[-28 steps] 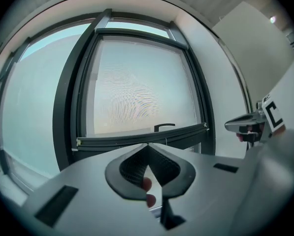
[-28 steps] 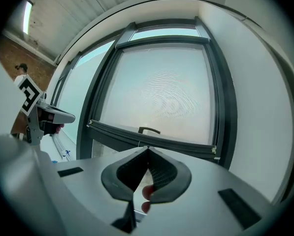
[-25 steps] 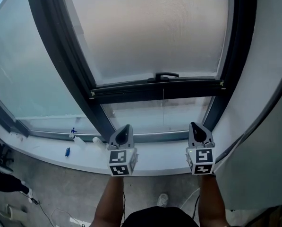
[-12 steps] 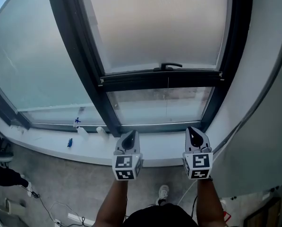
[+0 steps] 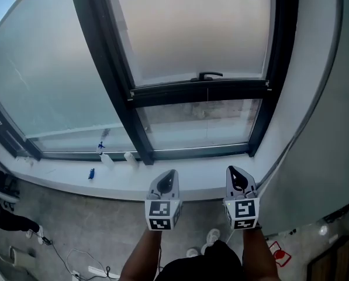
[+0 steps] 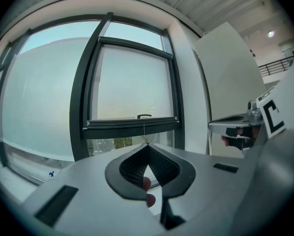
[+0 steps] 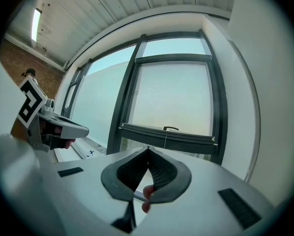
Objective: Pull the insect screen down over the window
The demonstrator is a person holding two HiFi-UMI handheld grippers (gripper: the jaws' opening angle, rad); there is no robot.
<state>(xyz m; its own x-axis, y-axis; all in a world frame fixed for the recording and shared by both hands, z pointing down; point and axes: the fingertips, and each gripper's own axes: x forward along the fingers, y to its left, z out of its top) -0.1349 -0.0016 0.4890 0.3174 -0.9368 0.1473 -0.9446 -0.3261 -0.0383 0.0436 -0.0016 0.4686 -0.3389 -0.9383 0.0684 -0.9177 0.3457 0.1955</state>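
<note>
Screen [image 5: 192,28] covers the upper part of the window [image 5: 140,134], well apart from both tools. The left hand-held gripper [image 5: 171,173] has its jaws pressed together with nothing between them (its own view shows them meeting at the tip). The right hand-held gripper [image 5: 232,170] is likewise closed and empty. The two are held side by side, near each other and level, both pointing toward the window. In the head view their tips lie over the white sill [image 5: 63,177].

Beyond them, the screen's dark bottom bar [image 5: 200,91] runs across the sash, most of the way down. A strip of clear glass [image 5: 180,124] shows between the bar and the lower frame. A small black handle [image 5: 210,75] stands on the bar near its middle, and a thin cord [image 6: 144,132] hangs from the bar below it. Left along the sill lie a few small blue and white items [image 5: 107,158], too small to identify. Cables trail over the grey floor [image 5: 75,227] under the sill.
</note>
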